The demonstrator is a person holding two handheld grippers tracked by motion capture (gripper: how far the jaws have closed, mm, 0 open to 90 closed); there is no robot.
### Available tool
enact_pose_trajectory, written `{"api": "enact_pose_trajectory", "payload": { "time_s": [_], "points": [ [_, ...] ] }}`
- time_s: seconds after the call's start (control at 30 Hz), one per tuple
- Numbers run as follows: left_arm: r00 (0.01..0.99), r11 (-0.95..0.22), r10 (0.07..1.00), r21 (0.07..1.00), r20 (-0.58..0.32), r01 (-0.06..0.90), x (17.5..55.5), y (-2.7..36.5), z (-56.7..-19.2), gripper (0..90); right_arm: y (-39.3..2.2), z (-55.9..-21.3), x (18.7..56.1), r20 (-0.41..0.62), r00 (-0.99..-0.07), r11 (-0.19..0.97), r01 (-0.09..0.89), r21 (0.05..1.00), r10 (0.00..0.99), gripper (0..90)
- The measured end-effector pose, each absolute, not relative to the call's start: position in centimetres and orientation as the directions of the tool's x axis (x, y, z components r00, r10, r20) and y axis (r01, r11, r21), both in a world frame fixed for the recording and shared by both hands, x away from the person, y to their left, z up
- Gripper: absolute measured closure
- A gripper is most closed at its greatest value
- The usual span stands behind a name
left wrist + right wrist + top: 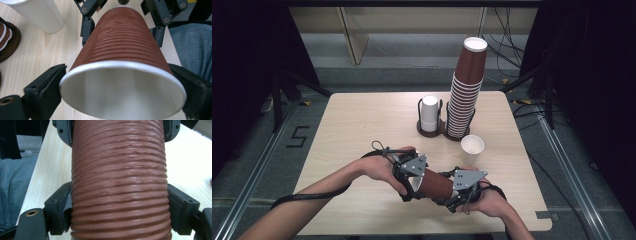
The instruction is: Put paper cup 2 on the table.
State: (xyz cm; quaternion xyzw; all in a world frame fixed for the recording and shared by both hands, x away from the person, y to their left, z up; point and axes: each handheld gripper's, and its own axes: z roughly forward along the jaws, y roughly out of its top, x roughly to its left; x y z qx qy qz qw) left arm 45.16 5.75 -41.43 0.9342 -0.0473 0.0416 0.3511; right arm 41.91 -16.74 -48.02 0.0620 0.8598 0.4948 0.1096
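Note:
A ribbed brown paper cup [434, 184] lies on its side above the near part of the table, held between both grippers. My left gripper [414, 186] grips it at the white-rimmed mouth. In the left gripper view the black jaws touch the rim on both sides of the cup [122, 50]. My right gripper [453, 192] is shut on the narrower base end, and its pads [178, 210] press the ribbed wall of the cup [120, 170]. The right gripper's jaws also show at the far end of the cup in the left gripper view.
A tall stack of brown cups [467, 90] and a short white cup stack [429, 114] stand in black holders at the table's back centre. A single white cup [472, 149] stands upright just beyond the grippers. The wooden table [362, 125] has bare room at the left.

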Motion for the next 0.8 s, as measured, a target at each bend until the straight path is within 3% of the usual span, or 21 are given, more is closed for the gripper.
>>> {"api": "enact_pose_trajectory", "payload": {
  "time_s": [0.37,0.7,0.8],
  "points": [
    [0.982,-0.781,-0.094,0.599,0.165,-0.175,44.8,5.0,-40.3,7.6,-16.5,-47.6,42.2,-0.13,-0.965,0.524,0.009,0.852,0.229,19.5],
    [0.959,-0.885,-0.135,0.405,0.25,-0.231,44.9,3.8,-38.9,7.5,-16.9,-48.1,41.9,-0.119,-0.937,0.596,0.109,0.796,0.329,15.2],
    [0.954,-0.902,-0.144,0.362,0.264,-0.236,44.9,3.6,-38.6,7.5,-17.2,-47.9,42.0,-0.144,-0.933,0.611,0.095,0.786,0.331,15.2]
  ]
}}
